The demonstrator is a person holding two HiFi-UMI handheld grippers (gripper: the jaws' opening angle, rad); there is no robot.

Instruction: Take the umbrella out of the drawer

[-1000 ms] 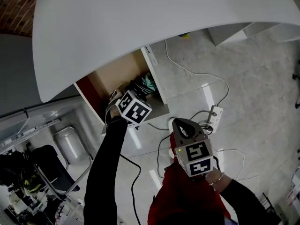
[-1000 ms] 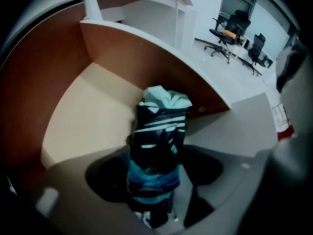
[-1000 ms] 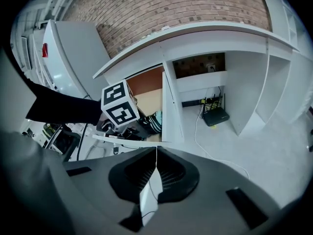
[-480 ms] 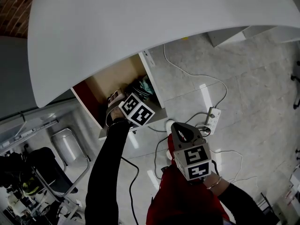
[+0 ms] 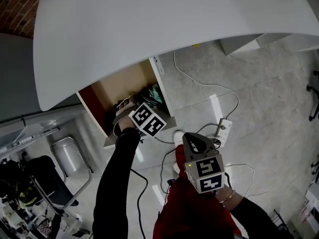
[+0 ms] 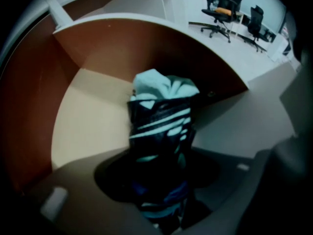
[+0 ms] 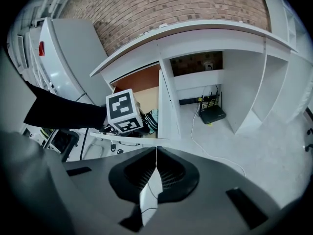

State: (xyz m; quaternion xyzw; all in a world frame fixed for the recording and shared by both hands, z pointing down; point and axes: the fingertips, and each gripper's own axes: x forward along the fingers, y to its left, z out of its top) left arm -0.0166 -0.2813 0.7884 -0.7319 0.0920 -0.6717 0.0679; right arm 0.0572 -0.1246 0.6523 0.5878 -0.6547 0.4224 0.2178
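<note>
The left tool [image 6: 161, 199], jaws just closing, clasps the folded black umbrella [image 6: 159, 126] striped pale teal.

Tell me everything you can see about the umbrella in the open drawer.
The umbrella is folded into a short bundle of dark fabric with pale teal stripes and a bunched teal end pointing away. It rests on the tan floor of the open drawer, towards its right side in the head view. The left gripper straddles its near end, with its jaws just closing around it. Whether the pads press on it yet is unclear.
</note>
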